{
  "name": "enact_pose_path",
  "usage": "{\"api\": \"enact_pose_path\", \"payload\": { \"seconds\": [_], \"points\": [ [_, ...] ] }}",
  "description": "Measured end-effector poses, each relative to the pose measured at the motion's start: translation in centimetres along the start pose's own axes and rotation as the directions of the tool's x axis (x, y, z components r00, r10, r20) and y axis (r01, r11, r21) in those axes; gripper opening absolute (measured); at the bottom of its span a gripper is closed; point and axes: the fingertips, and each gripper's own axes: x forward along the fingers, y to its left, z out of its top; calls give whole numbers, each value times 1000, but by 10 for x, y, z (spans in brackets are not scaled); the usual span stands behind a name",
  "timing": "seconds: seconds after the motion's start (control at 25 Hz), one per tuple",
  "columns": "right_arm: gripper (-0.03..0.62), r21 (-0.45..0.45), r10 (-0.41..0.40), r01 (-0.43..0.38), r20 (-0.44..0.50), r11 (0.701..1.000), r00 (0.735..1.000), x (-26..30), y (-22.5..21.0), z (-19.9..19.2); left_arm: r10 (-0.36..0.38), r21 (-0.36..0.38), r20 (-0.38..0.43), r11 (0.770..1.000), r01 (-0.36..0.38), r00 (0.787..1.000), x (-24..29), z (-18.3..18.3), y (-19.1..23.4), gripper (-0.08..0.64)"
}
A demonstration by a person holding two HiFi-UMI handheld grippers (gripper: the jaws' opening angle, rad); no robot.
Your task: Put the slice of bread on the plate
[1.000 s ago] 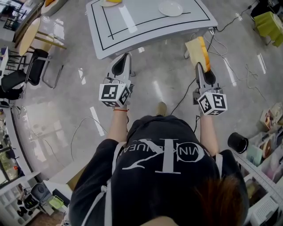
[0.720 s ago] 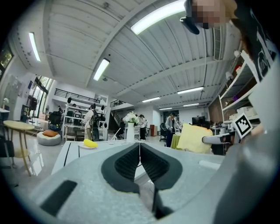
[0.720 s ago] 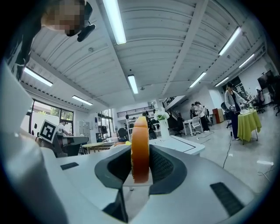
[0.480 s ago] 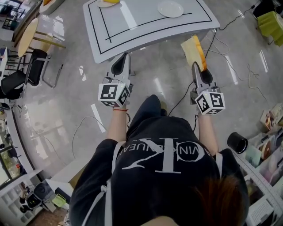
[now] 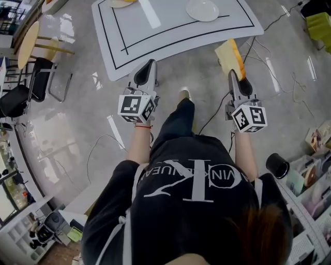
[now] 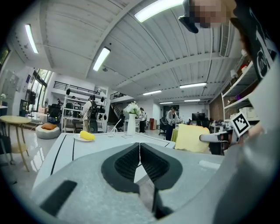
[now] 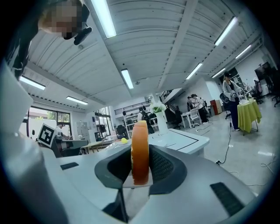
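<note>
- The person stood at the near edge of the white table (image 5: 165, 28), a gripper in each hand, both pointing toward twelve o'clock.
- The right gripper (image 5: 234, 73) was at about one o'clock from the person. Its jaws stood part-way apart and were clamped on the slice of bread (image 5: 227, 53).
- In the right gripper view the slice of bread (image 7: 140, 146) stood on edge between the dark ribbed pads of the right gripper (image 7: 140, 165), its orange crust facing back and a pad pressed on each flat side.
- The slice stuck out past the jaw tips over the floor, near the table's right front corner and not touching the table.
- The white plate (image 5: 202, 9) lay on the tabletop at about twelve o'clock from the bread, well apart from it.
- The left gripper (image 5: 150, 64) was at about eleven o'clock from the person, its tip near the table edge. In the left gripper view the jaws of the left gripper (image 6: 139, 158) were closed together with nothing between them.
- A yellow object (image 6: 86, 135) sat on a small dish at the table's far left, at about ten o'clock.
- A white vase of flowers (image 6: 131, 119) rose beyond the table.
- A cable (image 5: 258, 52) trailed over the glossy floor at two o'clock.
</note>
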Motion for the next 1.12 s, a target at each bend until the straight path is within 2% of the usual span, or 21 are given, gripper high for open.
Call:
{"api": "enact_pose_path", "payload": {
  "seconds": [0.12,0.32,0.56,1.12],
  "points": [
    [95,-1,0,0,2,1000,1000,21,-9,8,-35,5,21,999,35,999,28,13,4,5],
    [95,12,-25,25,17,1000,1000,55,-24,23,-73,1,7,997,73,997,70,17,15,5],
    [94,28,-59,59,-5,998,998,81,-39,23,-127,2,3,992,127,992,116,23,23,3],
    [94,32,-85,84,0,996,996,152,-46,35,-187,5,4,982,187,982,181,32,63,4]
  ]
}}
